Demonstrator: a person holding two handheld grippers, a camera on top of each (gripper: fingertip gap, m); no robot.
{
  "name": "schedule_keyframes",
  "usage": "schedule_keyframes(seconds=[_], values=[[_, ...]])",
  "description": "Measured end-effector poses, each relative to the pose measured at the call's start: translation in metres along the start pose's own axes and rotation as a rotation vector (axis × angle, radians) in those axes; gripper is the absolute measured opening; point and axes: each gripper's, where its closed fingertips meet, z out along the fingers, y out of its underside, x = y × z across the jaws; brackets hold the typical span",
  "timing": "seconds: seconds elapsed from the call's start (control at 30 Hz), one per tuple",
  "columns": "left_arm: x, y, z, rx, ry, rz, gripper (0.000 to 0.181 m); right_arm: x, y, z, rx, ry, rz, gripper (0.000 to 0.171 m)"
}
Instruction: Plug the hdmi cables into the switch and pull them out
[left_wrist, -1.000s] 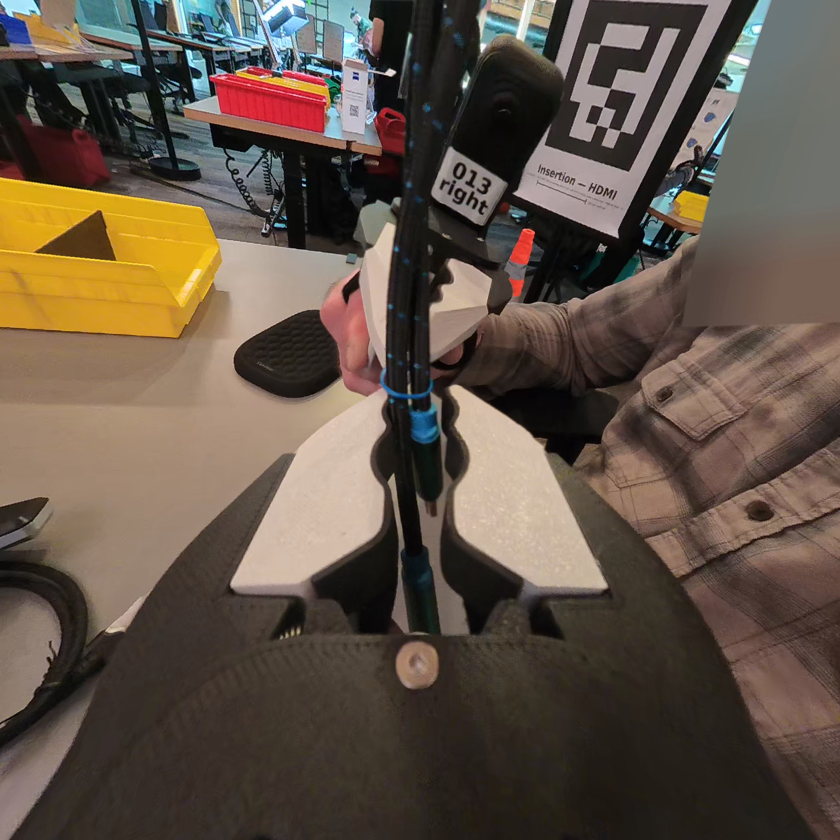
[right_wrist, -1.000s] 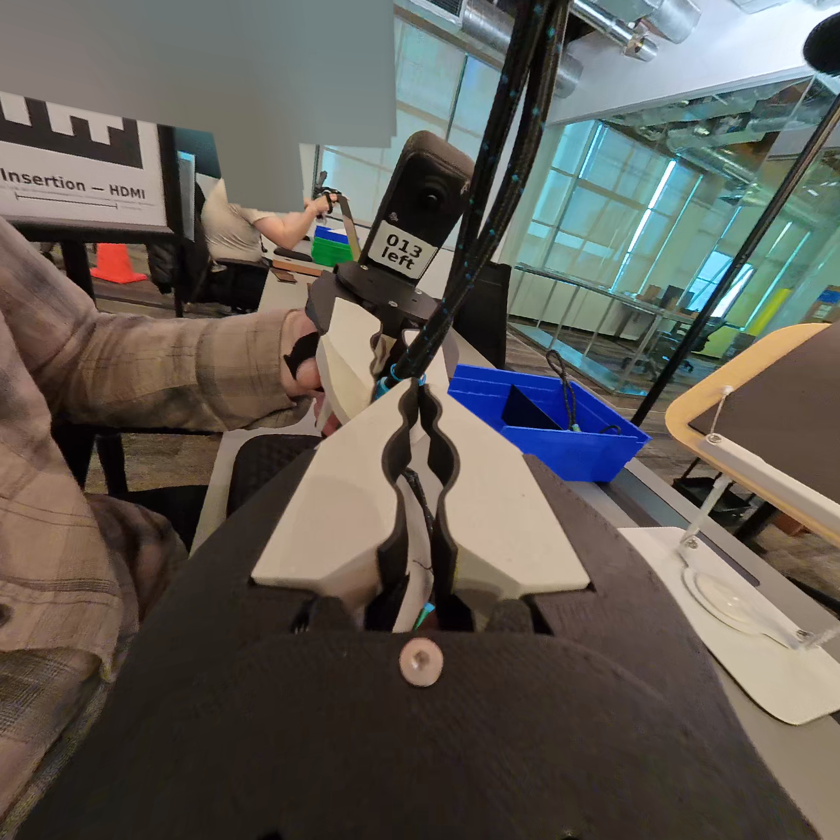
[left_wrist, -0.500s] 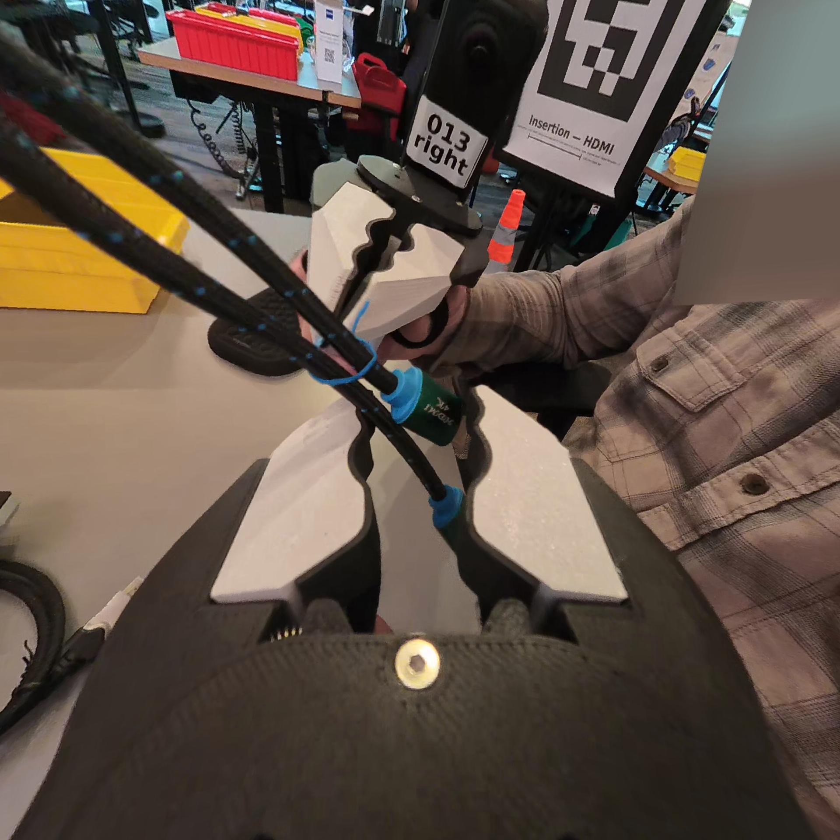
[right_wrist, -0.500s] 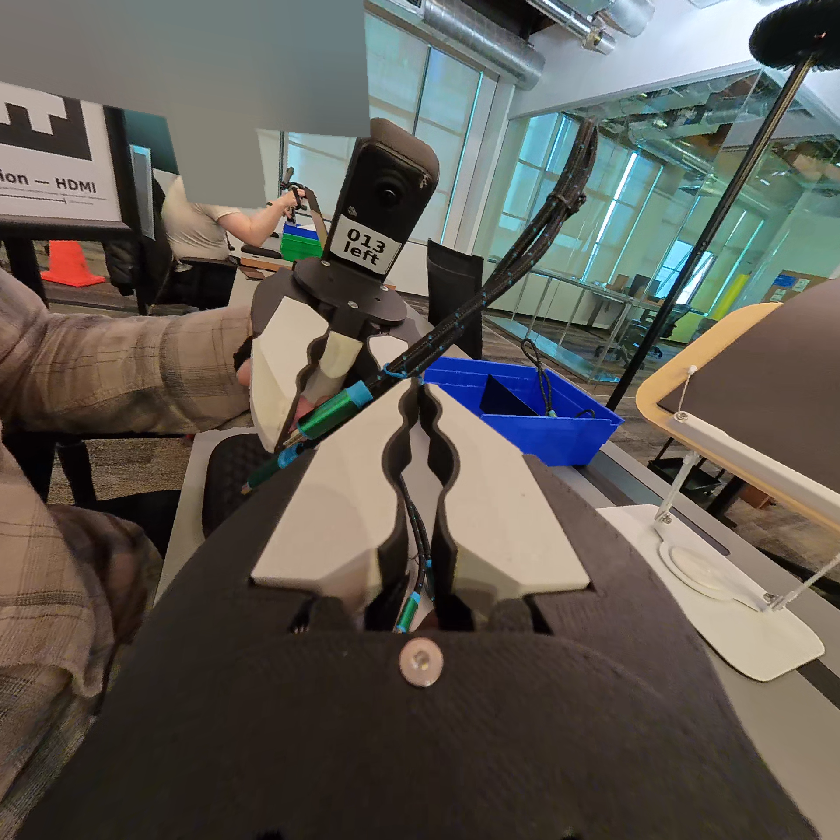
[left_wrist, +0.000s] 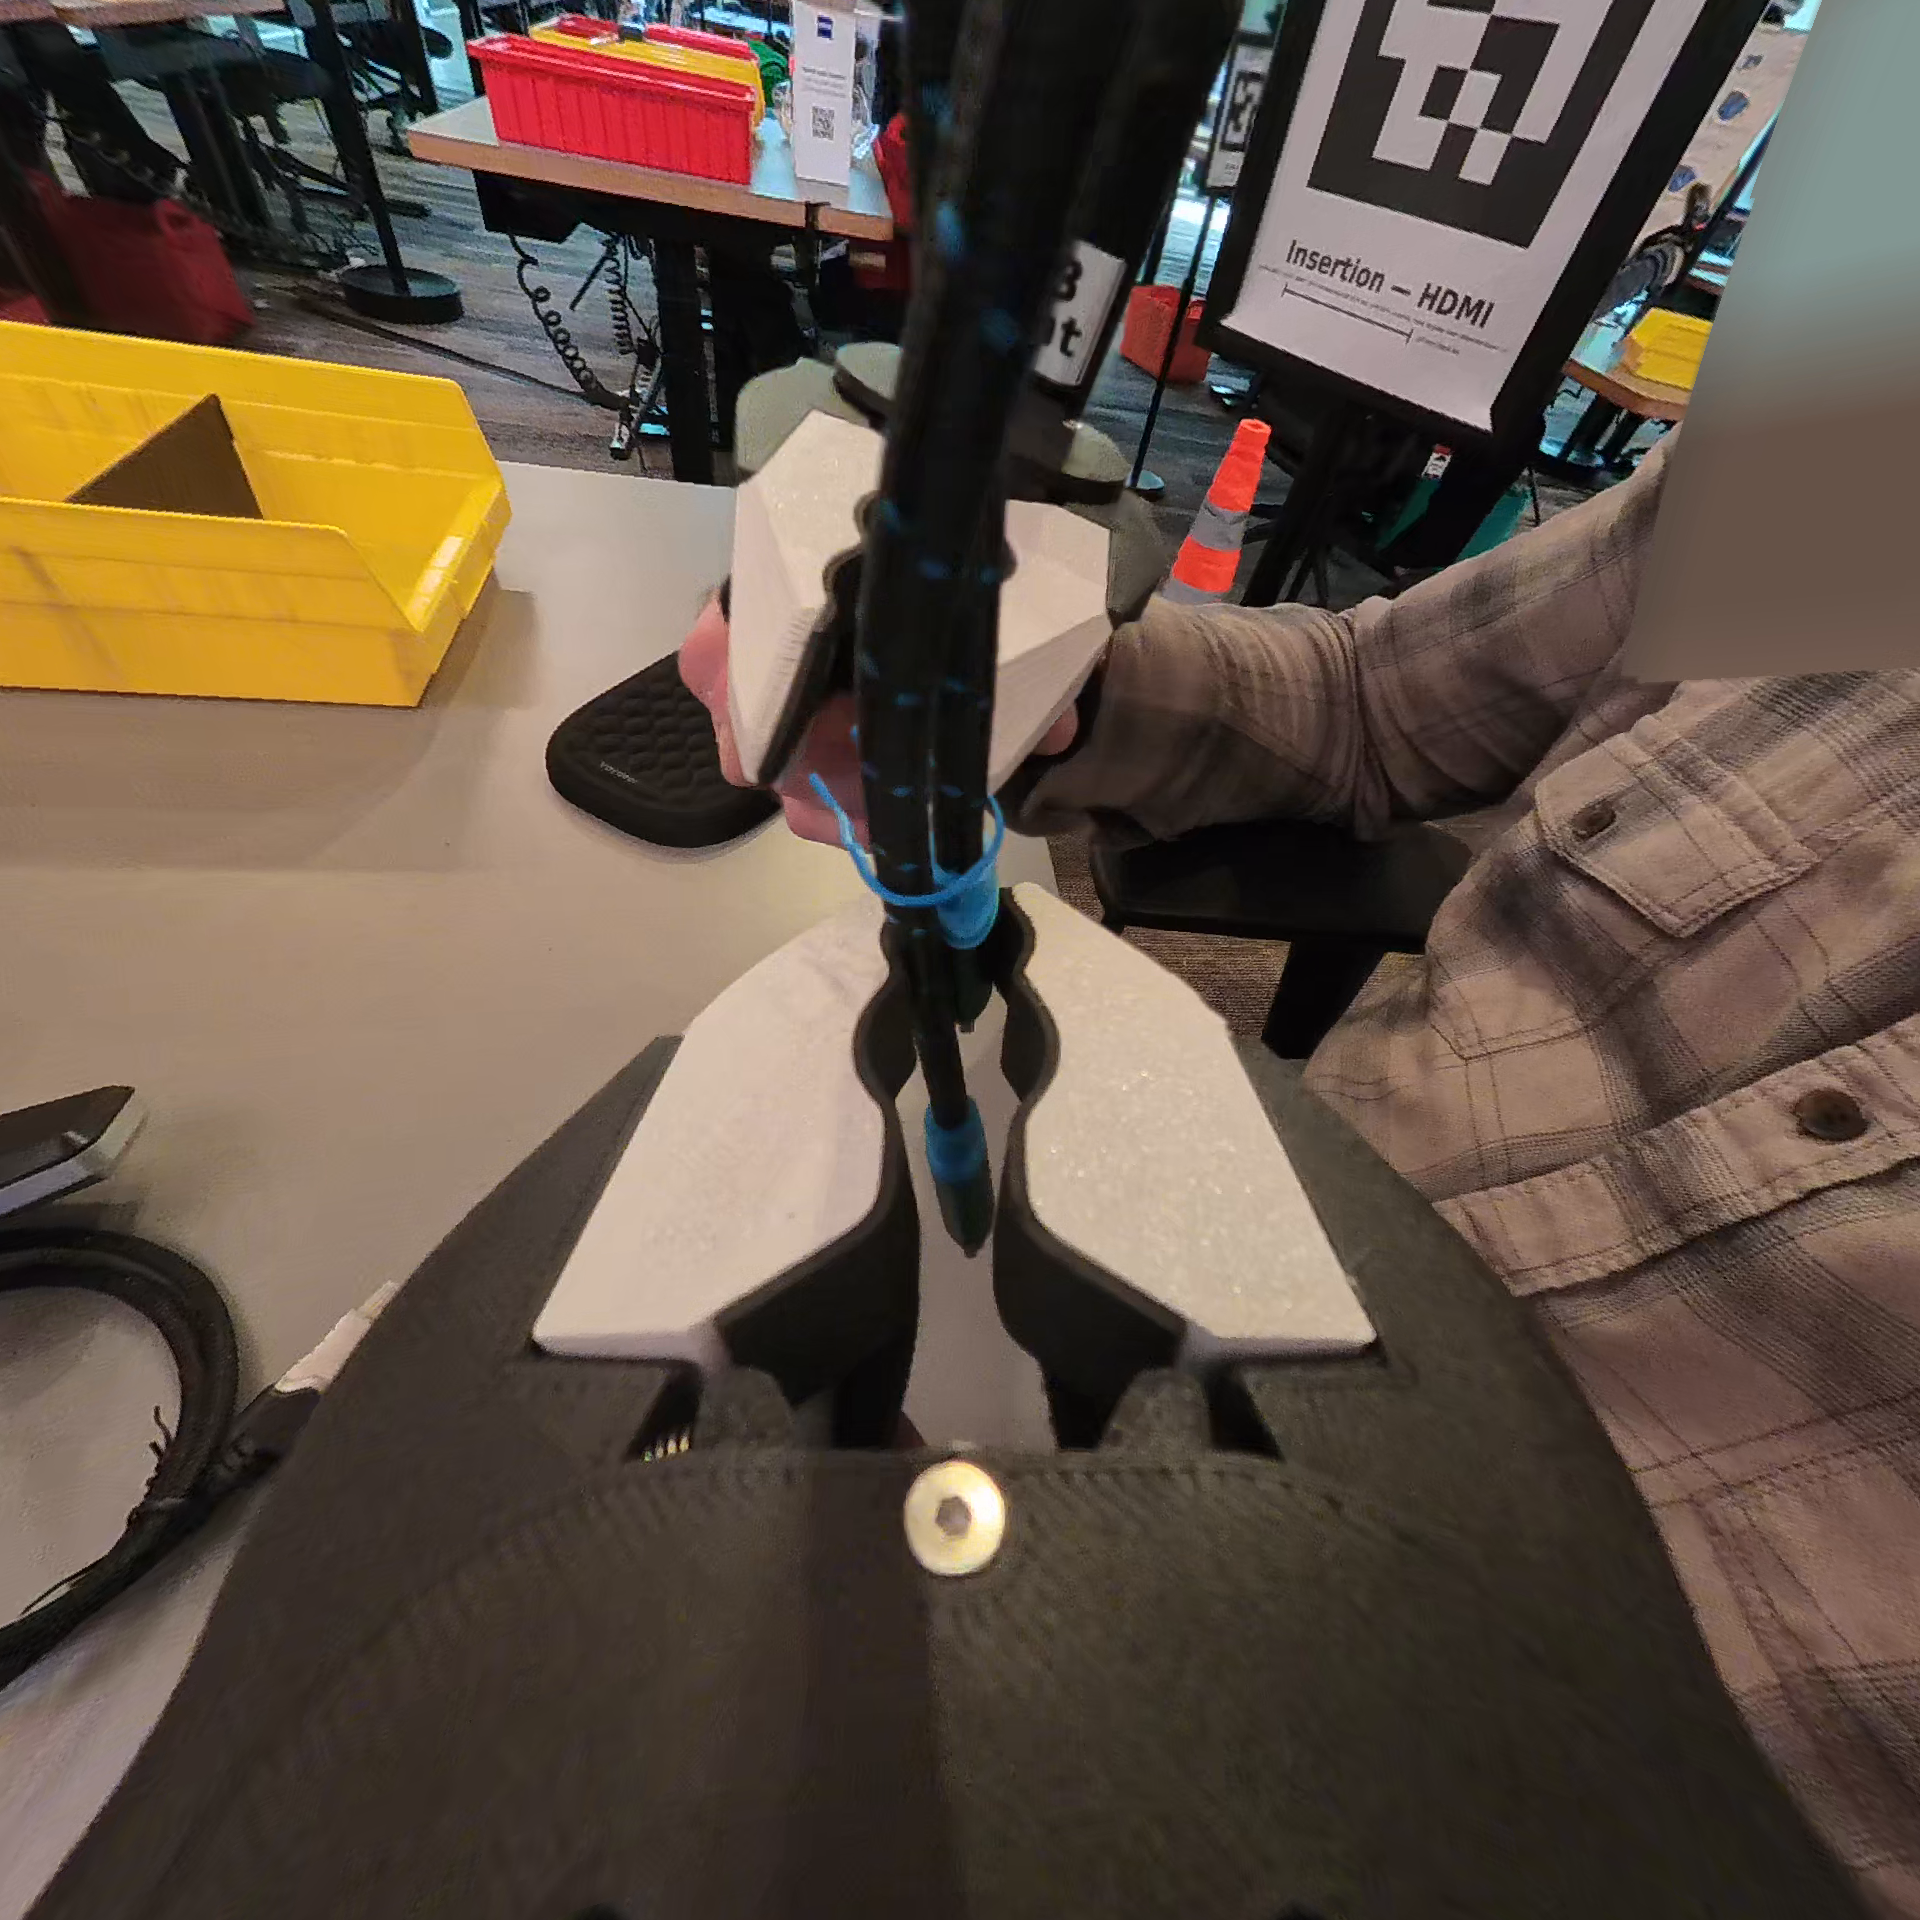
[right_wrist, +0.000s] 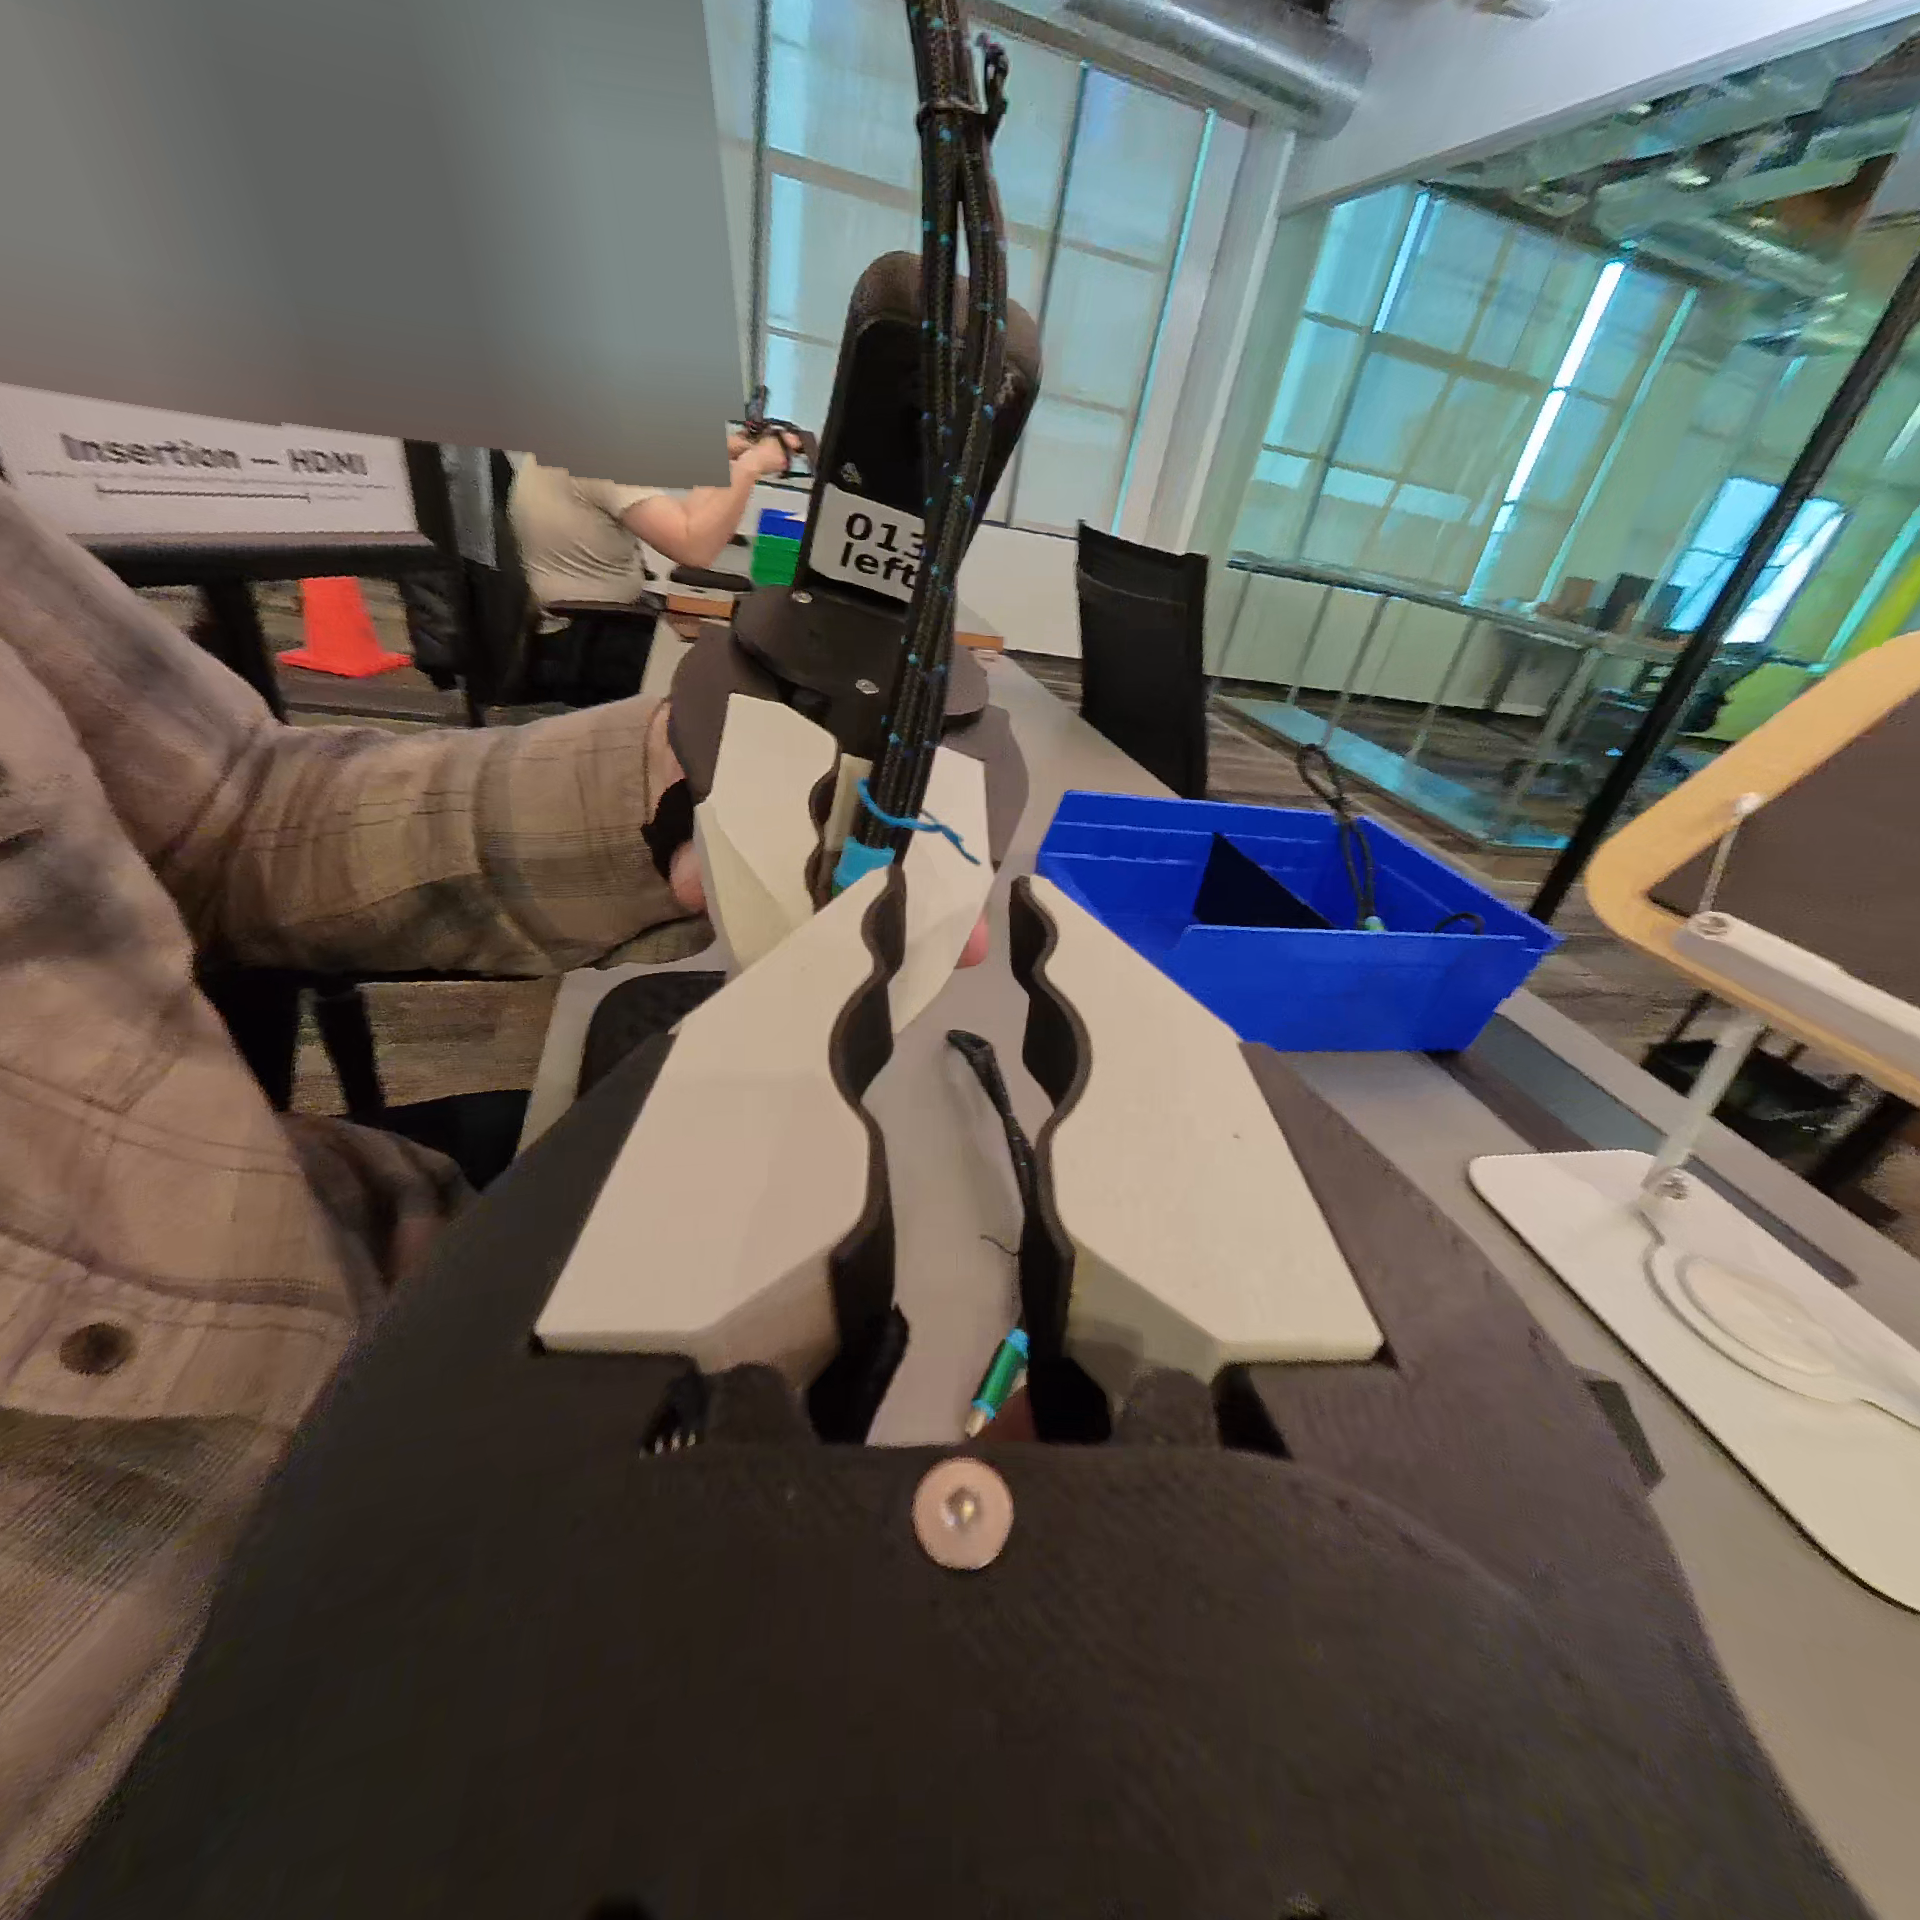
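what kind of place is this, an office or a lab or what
Most likely an open-plan lab or workshop set up for data collection. A yellow parts bin and a blue parts bin sit on the tables, a marker sign on a stand stands nearby, and glass partition walls enclose the room.

Your braided HDMI cables (left_wrist: 925, 623) run off the top edge in both views, so their upper ends stay unseen. They cover part of the sticker on the right gripper (left_wrist: 914, 665). The black coiled cable (left_wrist: 135, 1382) is cut by the left edge. The lower plug tip (left_wrist: 966, 1195) is too blurred to read.
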Motion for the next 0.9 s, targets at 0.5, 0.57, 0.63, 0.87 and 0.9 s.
schedule_keyframes(seconds=[0.5, 0.57, 0.63, 0.87, 0.9], values=[[0.021, 0.01, 0.003, -0.136, -0.006, 0.254, 0.012, -0.035, -0.017, -0.004, 0.119, -0.452, 0.243, 0.024], [0.022, 0.009, 0.002, -0.125, -0.006, 0.269, 0.012, -0.041, -0.018, -0.004, 0.147, -0.486, 0.25, 0.019], [0.023, 0.007, 0.002, -0.115, -0.003, 0.271, 0.012, -0.043, -0.021, -0.006, 0.199, -0.49, 0.267, 0.015], [0.026, 0.001, 0.003, -0.076, 0.0, 0.298, 0.012, -0.044, -0.03, -0.012, 0.354, -0.512, 0.329, 0.016], [0.027, -0.001, 0.003, -0.068, 0.001, 0.304, 0.012, -0.043, -0.031, -0.012, 0.37, -0.5, 0.327, 0.014]])
